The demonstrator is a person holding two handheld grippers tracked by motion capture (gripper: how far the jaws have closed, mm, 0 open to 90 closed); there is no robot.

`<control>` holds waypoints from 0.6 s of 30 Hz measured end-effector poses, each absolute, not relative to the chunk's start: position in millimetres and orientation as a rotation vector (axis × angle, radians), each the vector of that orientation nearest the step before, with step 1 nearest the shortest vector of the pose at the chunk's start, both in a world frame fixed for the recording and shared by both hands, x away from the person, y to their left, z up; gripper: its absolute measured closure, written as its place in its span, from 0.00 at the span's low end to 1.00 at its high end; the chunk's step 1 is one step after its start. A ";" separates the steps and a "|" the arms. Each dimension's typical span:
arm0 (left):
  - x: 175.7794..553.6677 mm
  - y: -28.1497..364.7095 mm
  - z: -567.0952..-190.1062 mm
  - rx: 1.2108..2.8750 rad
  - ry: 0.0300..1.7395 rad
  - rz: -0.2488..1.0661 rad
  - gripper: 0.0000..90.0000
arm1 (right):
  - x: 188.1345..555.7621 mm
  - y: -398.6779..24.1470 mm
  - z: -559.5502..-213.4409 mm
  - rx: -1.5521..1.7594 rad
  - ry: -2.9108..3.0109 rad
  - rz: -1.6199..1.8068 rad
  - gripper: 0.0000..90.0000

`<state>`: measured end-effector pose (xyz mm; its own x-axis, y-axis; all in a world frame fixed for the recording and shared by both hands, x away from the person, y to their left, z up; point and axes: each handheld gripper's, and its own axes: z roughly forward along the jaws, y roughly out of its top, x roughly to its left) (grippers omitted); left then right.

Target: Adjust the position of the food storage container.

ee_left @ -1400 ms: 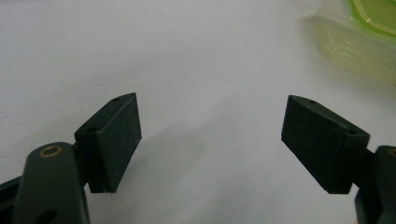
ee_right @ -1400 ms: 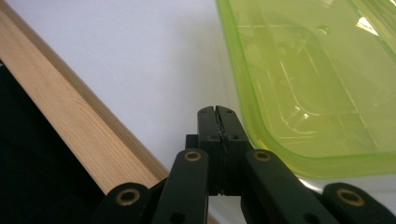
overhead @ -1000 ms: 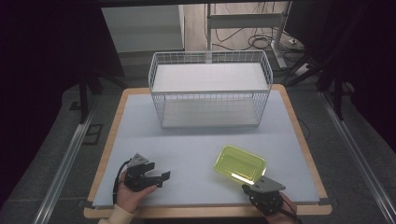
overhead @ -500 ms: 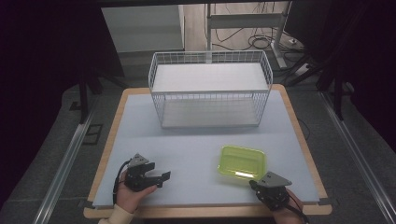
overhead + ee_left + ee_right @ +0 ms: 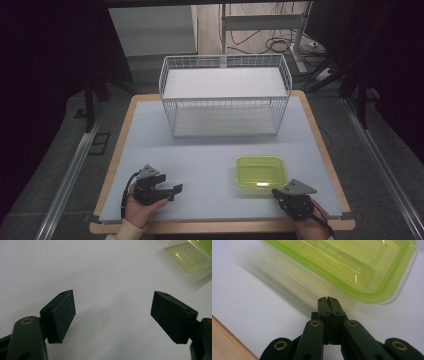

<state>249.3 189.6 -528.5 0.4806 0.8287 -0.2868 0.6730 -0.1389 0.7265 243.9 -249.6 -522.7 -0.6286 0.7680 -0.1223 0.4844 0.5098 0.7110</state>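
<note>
Movement shows mostly on the right side: a second ago the green tub (image 5: 260,171) sat turned at an angle with the right gripper (image 5: 278,192) at its near right corner, and now the tub lies squared up to the table's edges, a little farther from the near edge, with the gripper just off its near right corner. The right hand (image 5: 307,220) has shifted slightly to the right along the near edge. In the right gripper view the tub (image 5: 352,267) is see-through, with a bright green rim, and nothing lies inside it; the gripper's (image 5: 327,299) two black jaws are pressed flat together with nothing between them, their tips right at the tub's near wall, though whether they touch it I cannot tell. The left hand (image 5: 142,209) and the left gripper (image 5: 172,192) sit where they were, near the table's front left, well apart from the tub. In the left gripper view its jaws stand wide apart around bare table (image 5: 100,272), holding nothing, and a corner of the tub (image 5: 190,257) shows far off at the upper right. At the far side of the table (image 5: 200,165) stands a white wire basket (image 5: 225,95) with an upper and a lower shelf, both bare.
</note>
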 end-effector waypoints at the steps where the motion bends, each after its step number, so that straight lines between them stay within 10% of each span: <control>1: 249.3 189.6 -528.5 1.875 1.254 0.229 0.22 | 244.4 -249.7 -522.9 1.038 2.328 0.907 1.00; 18: 249.6 188.2 -526.8 1.872 1.250 0.231 0.22 | 261.2 -310.4 -505.3 1.247 2.238 0.998 1.00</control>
